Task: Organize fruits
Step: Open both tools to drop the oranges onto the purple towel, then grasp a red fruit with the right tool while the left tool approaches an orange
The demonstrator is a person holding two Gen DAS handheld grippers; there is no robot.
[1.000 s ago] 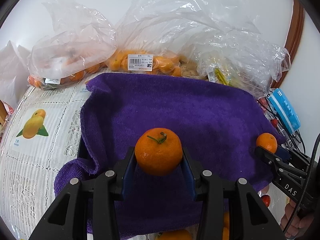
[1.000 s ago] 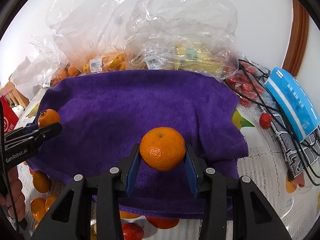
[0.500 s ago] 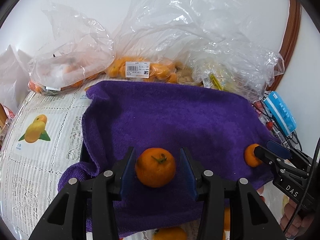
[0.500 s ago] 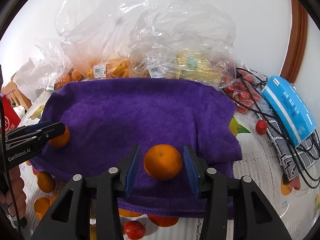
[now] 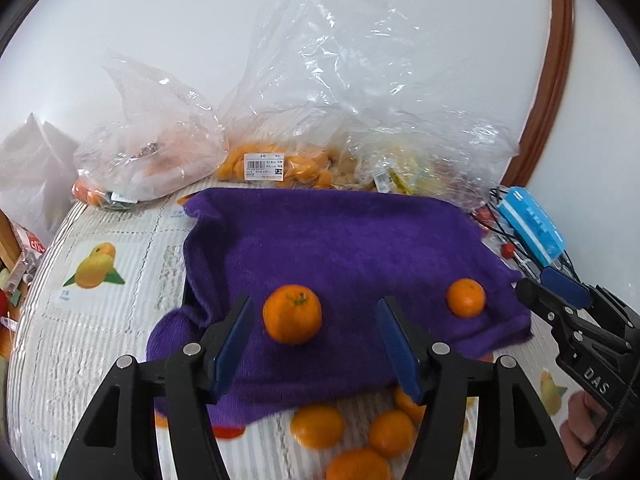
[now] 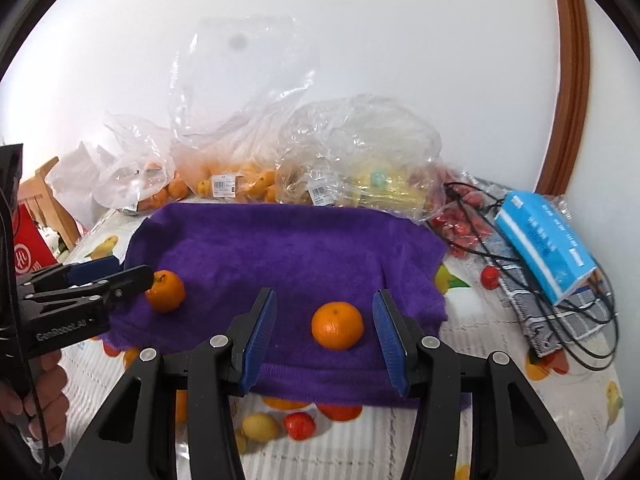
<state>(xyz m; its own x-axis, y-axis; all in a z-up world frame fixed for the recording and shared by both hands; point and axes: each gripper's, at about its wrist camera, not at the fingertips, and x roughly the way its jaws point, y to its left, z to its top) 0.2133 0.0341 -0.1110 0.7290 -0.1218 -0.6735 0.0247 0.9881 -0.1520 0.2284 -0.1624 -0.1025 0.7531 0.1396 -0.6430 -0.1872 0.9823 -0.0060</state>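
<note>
A purple towel [image 5: 340, 240] lies on the table and also shows in the right wrist view [image 6: 288, 248]. Two mandarins rest on it. The left mandarin [image 5: 292, 314] sits between the wide-open jaws of my left gripper [image 5: 314, 332], untouched; it also shows in the right wrist view [image 6: 165, 291]. The right mandarin [image 6: 337, 325] sits between the wide-open jaws of my right gripper [image 6: 324, 328]; it also shows in the left wrist view [image 5: 465, 297]. Both grippers are empty and drawn back from the fruit.
Clear plastic bags of oranges [image 5: 272, 164] and other fruit [image 6: 372, 184] stand behind the towel. Loose mandarins [image 5: 318, 426] and a strawberry [image 6: 299, 425] lie by the towel's front edge. A blue tissue pack [image 6: 548, 240], cables and red fruit are at the right.
Both grippers set their mandarins on the towel, opened wide and pulled back and up. The mandarins now lie free on the cloth.
</note>
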